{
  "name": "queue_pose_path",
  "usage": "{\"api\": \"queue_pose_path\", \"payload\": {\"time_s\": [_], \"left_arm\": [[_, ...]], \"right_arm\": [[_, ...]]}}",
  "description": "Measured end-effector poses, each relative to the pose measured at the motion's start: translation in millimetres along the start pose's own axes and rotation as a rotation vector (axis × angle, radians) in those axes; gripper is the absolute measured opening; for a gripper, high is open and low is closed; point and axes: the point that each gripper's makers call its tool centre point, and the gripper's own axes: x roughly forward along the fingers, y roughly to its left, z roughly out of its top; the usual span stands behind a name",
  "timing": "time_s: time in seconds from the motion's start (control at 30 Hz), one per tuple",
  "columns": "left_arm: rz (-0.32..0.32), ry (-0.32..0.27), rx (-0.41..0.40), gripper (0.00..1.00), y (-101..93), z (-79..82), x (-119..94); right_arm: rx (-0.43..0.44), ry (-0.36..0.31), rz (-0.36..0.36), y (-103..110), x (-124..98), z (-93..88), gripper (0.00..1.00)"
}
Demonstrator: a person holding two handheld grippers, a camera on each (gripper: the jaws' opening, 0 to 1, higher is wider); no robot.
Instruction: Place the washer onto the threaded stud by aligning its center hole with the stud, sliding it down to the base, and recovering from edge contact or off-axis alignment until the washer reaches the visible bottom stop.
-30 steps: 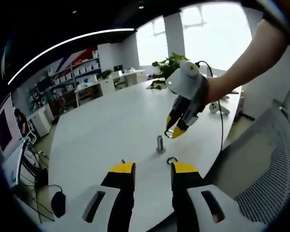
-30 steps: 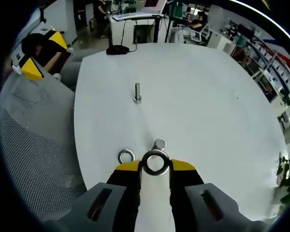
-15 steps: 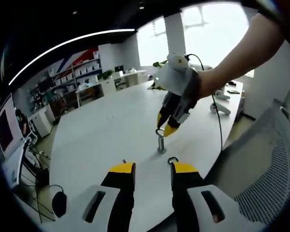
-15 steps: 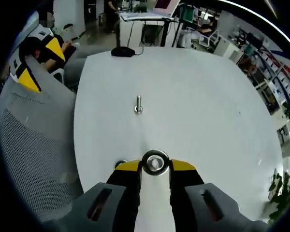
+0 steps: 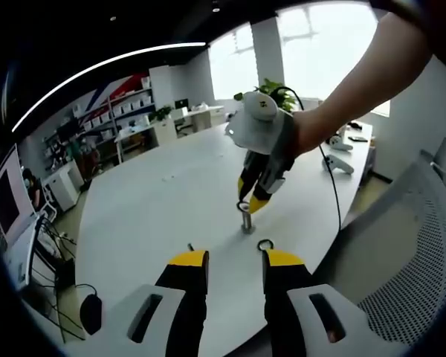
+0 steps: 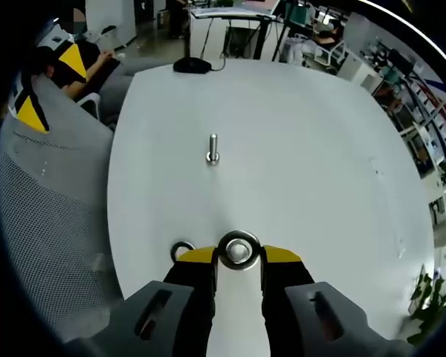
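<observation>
Right gripper view shows the right gripper (image 6: 238,255) with its jaws closed on a washer (image 6: 238,249), held flat with the hole facing up so it can be centred on the stud (image 6: 240,253), whose top appears through the hole. Left gripper view confirms the washer (image 5: 243,206) sits just at the stud's (image 5: 247,221) tip, well short of the base, so seating looks not yet done. Left gripper (image 5: 235,260) waits near the table (image 5: 149,216) edge, jaws apart and empty, beside a spare washer (image 5: 264,245); a bolt (image 6: 212,148) stands farther off.
</observation>
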Motion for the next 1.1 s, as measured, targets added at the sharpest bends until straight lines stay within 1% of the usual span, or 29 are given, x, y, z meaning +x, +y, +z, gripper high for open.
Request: {"api": "queue_pose_path", "payload": {"time_s": [0.37, 0.47, 0.7, 0.87, 1.1], "left_arm": [[0.006, 0.006, -0.002, 0.27, 1.0, -0.9, 0.0], [0.008, 0.007, 0.000, 0.27, 1.1, -1.3, 0.3], [0.013, 0.008, -0.003, 0.27, 2.1, -1.9, -0.1], [0.015, 0.009, -0.001, 0.26, 2.3, -2.1, -0.5], [0.008, 0.015, 0.006, 0.26, 0.2, -3.4, 0.4]], "right_arm": [[0.013, 0.018, 0.009, -1.4, 7.3, -5.5, 0.24], [-0.002, 0.021, 0.010, -0.1, 8.7, -6.8, 0.24], [-0.001, 0.038, 0.017, -0.8, 13.9, -7.7, 0.24], [-0.012, 0.051, 0.018, 0.3, 17.0, -12.4, 0.25], [0.007, 0.050, 0.015, 2.2, 13.9, -16.4, 0.24]]}}
